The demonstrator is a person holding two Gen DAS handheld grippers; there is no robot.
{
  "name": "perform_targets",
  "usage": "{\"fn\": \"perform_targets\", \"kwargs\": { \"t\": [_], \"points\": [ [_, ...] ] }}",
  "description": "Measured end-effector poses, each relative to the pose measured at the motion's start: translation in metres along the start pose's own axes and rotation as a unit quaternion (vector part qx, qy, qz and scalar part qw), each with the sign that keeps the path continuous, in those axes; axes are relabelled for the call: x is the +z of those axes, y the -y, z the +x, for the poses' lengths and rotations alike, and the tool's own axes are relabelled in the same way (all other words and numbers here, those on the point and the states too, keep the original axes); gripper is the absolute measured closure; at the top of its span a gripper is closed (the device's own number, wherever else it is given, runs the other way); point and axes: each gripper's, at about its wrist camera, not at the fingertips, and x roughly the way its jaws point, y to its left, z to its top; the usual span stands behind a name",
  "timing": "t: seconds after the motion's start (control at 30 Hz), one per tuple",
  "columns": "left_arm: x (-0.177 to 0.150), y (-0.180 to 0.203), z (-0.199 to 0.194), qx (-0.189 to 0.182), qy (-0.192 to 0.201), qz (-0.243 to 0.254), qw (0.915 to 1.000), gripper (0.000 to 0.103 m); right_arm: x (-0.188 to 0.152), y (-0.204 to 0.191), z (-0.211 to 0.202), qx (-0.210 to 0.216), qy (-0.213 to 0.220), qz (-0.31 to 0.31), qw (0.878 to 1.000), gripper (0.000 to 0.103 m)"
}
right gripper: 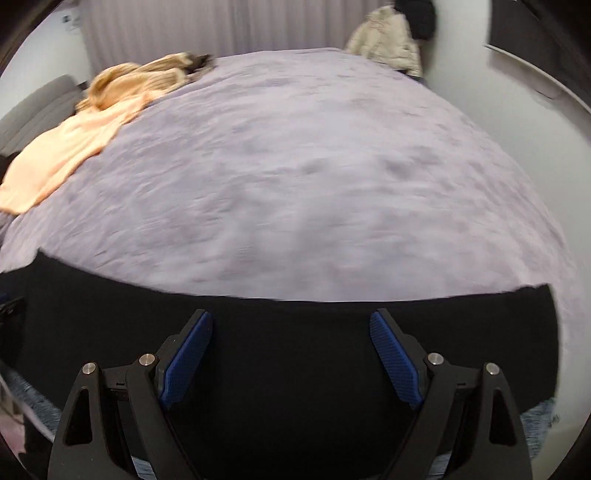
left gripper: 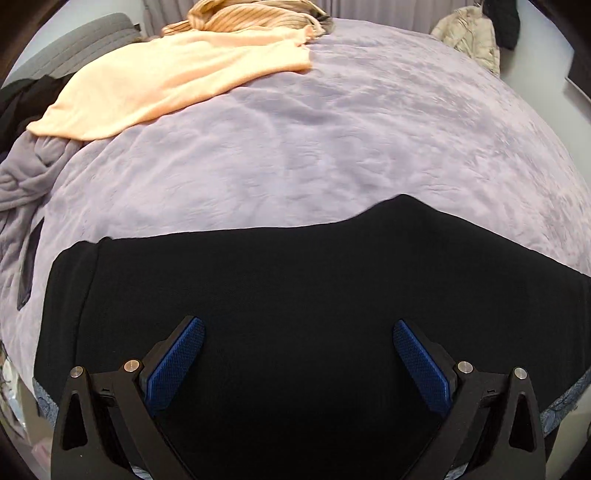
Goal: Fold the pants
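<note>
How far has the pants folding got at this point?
Done: the black pants lie spread flat on the purple blanket. In hand: nothing; the left tongs and right tongs hang open above the fabric. Left: the folds, though existing layers can't be told.

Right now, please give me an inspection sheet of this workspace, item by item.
Surface: bed with lilac blanket, wrinkled, mostly bare.
Job's things: black pants lying flat along the near edge of the bed.
Clutter: peach cloth and tan ribbed garment at the far left corner; grey quilted fabric bunched at the left.
Grippers: left tongs open above the pants, nothing between the pads; right tongs likewise open, holding nothing.
Cables: nothing seen.
Surroundings: grey curtain, beige jacket past the far right corner, pale wall.
</note>
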Motion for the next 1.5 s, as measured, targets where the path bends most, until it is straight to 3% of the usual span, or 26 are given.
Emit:
{"fn": "perform_targets", "kwargs": {
  "t": [0.07,0.1,0.17,0.23,0.3,0.43,0.5,0.63,0.67,0.8,0.87,0.97,1.07,1.2,1.3,1.37,1.43,1.5],
  "points": [
    [0.004,-0.002,0.003,0.002,0.001,-0.003,1.0,0.0,0.001,0.049,-0.001,-0.066,-0.002,0.05,0.997,0.014],
    [0.004,-0.004,0.0,0.005,0.001,-0.006,1.0,0.0,0.0,0.069,-0.005,-0.079,0.001,0.074,0.994,0.017],
    [0.005,-0.009,-0.008,0.016,0.006,-0.014,0.9998,0.0,-0.004,0.088,-0.022,-0.034,0.016,0.111,0.993,0.019],
    [0.003,-0.016,-0.02,0.019,0.023,-0.02,0.9994,0.0,-0.009,0.074,-0.043,-0.05,0.037,0.097,0.993,0.017],
    [-0.001,-0.023,-0.026,0.029,0.03,-0.026,0.9988,0.0,-0.015,0.046,-0.049,-0.025,0.041,0.049,0.998,0.014],
    [-0.013,-0.039,-0.009,0.045,-0.002,-0.037,0.9983,0.0,-0.039,0.029,-0.027,0.007,-0.012,0.055,0.998,0.013],
    [-0.015,-0.049,-0.007,0.024,-0.005,-0.054,0.9983,0.0,-0.045,0.027,-0.021,-0.005,-0.004,0.059,0.998,0.012],
    [-0.014,-0.063,-0.026,0.045,0.025,-0.058,0.997,0.0,-0.05,0.022,-0.033,-0.004,0.002,0.047,0.999,0.007],
    [-0.017,-0.071,-0.03,0.051,0.029,-0.068,0.996,0.0,-0.055,0.022,-0.031,-0.004,-0.004,0.042,0.999,0.001],
    [-0.033,-0.114,-0.017,0.082,0.001,-0.116,0.9899,0.0,-0.065,0.017,-0.022,-0.012,0.004,0.017,1.0,0.0],
    [-0.039,-0.128,-0.02,0.067,0.006,-0.138,0.9882,0.0,-0.064,0.011,-0.019,-0.028,-0.01,0.002,1.0,0.0],
    [-0.043,-0.139,-0.03,0.08,0.023,-0.157,0.984,0.0,-0.051,0.002,-0.027,-0.032,-0.024,0.017,0.999,0.0],
    [-0.048,-0.138,-0.03,0.042,0.021,-0.159,0.9862,0.0,-0.048,-0.038,-0.045,0.037,0.012,0.008,0.999,0.0],
    [-0.057,-0.125,-0.021,0.087,0.029,-0.103,0.9905,0.0,-0.062,-0.13,-0.05,0.098,0.007,-0.124,0.988,0.0],
    [-0.056,-0.137,-0.02,0.078,0.022,-0.125,0.9889,0.0,-0.081,-0.185,-0.038,0.103,-0.008,-0.213,0.972,0.0],
    [-0.052,-0.142,-0.029,0.069,0.024,-0.149,0.9861,0.0,-0.08,-0.199,-0.036,0.093,-0.002,-0.221,0.971,0.0],
    [-0.044,-0.138,-0.038,0.061,0.043,-0.148,0.9862,0.0,-0.069,-0.208,-0.044,0.138,0.007,-0.217,0.966,0.0],
    [-0.03,-0.128,-0.037,0.062,0.052,-0.131,0.988,0.0,-0.054,-0.221,-0.049,0.151,0.026,-0.216,0.964,0.0]
  ]
}}
